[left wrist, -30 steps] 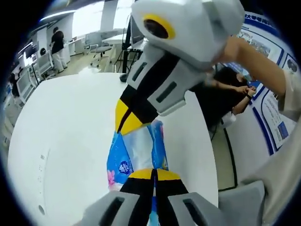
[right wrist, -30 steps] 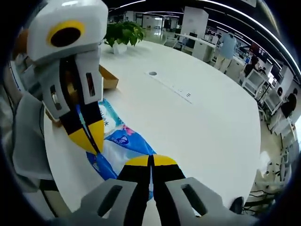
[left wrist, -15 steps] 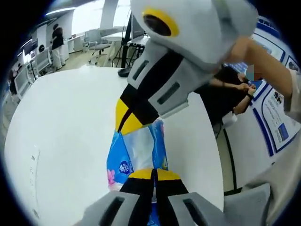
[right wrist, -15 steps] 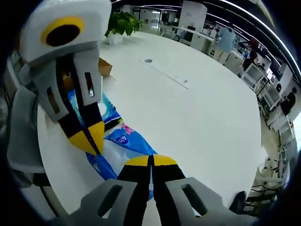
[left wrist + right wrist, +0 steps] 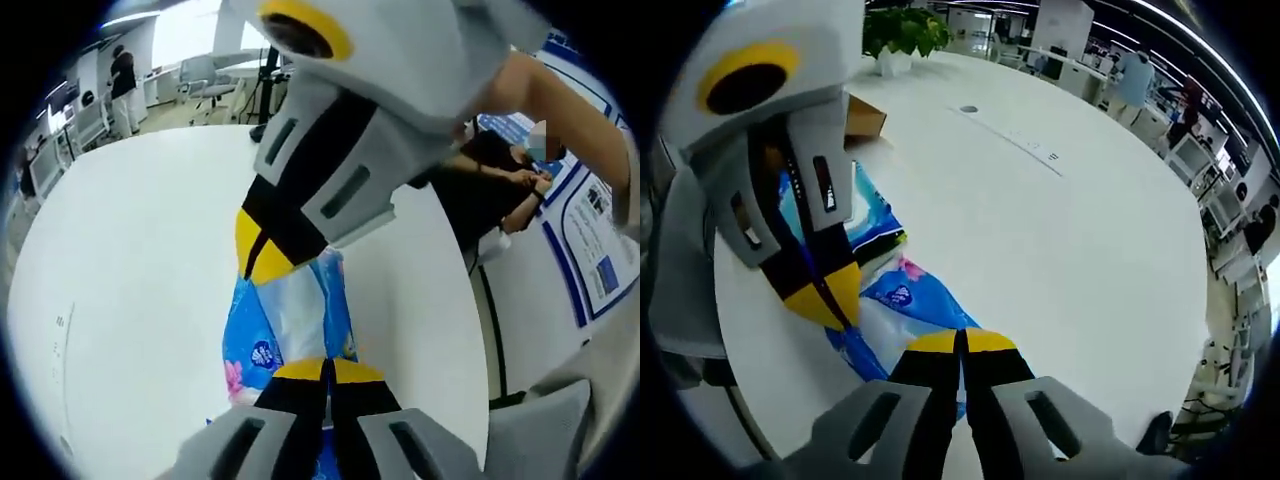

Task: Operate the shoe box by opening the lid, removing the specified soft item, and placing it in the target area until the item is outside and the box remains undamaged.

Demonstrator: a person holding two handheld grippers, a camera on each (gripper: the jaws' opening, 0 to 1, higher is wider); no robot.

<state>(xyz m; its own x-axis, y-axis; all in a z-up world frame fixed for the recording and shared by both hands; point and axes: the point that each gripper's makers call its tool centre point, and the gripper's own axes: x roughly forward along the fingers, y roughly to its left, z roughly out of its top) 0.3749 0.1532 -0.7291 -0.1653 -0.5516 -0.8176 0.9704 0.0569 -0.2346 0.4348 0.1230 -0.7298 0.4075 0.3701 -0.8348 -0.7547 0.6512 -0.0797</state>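
A soft blue tissue pack (image 5: 290, 320) with a white middle hangs stretched between both grippers above the white table (image 5: 130, 250). My left gripper (image 5: 326, 365) is shut on its near end. The right gripper (image 5: 258, 265) reaches in from above and is shut on the far end. In the right gripper view, the right gripper (image 5: 962, 340) pinches the tissue pack (image 5: 902, 300), and the left gripper (image 5: 835, 300) clamps its other end from the left. The brown cardboard shoe box (image 5: 866, 116) sits farther back on the table (image 5: 1060, 250), partly hidden behind the left gripper.
A potted green plant (image 5: 902, 30) stands at the table's far edge, beyond the box. Cable ports (image 5: 1025, 140) lie in the table's middle. People and office chairs (image 5: 120, 90) are past the table. A seated person (image 5: 500, 180) is close to the table's right edge.
Both grippers stay shut on the tissue pack. The cameras have shifted a little, so the box and the room sit slightly differently in view.
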